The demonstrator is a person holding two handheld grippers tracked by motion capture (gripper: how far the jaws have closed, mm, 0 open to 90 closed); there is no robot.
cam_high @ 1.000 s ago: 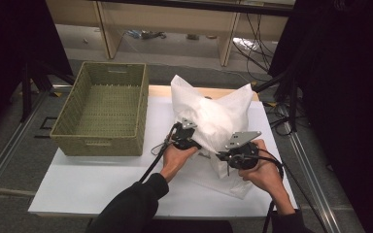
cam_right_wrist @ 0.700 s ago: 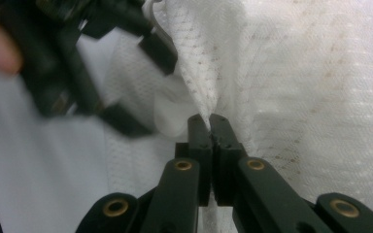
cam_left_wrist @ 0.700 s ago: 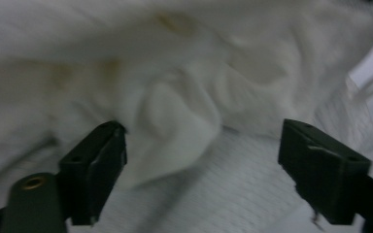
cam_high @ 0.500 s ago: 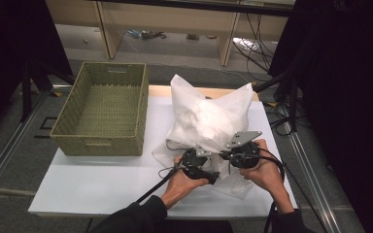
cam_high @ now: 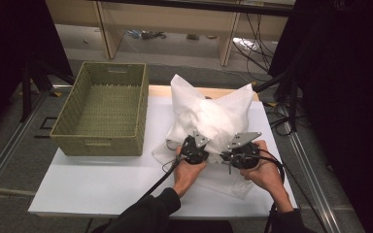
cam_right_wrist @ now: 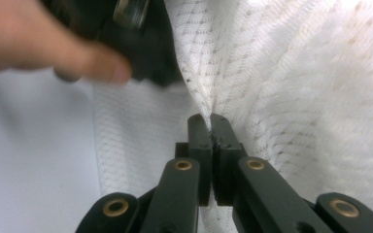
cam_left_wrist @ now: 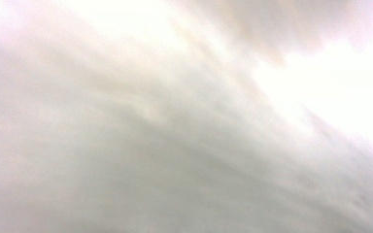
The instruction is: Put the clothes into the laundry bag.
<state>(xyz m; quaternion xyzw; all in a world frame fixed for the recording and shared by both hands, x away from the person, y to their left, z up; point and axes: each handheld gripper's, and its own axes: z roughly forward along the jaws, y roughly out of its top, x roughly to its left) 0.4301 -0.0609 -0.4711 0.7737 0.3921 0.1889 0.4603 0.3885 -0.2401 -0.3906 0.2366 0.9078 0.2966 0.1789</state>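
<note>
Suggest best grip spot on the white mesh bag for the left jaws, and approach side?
Take the loose mesh edge at the near side of the white mesh bag, beside where the right gripper already pinches a fold. Come in from the person's side, low over the table: the fabric lies thin there, while the stuffed middle bulges.

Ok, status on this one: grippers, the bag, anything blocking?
Right hand-held gripper shut on white mesh bag. Left hand-held gripper just closed against it, grip unclear. Wicker basket aside.
</note>
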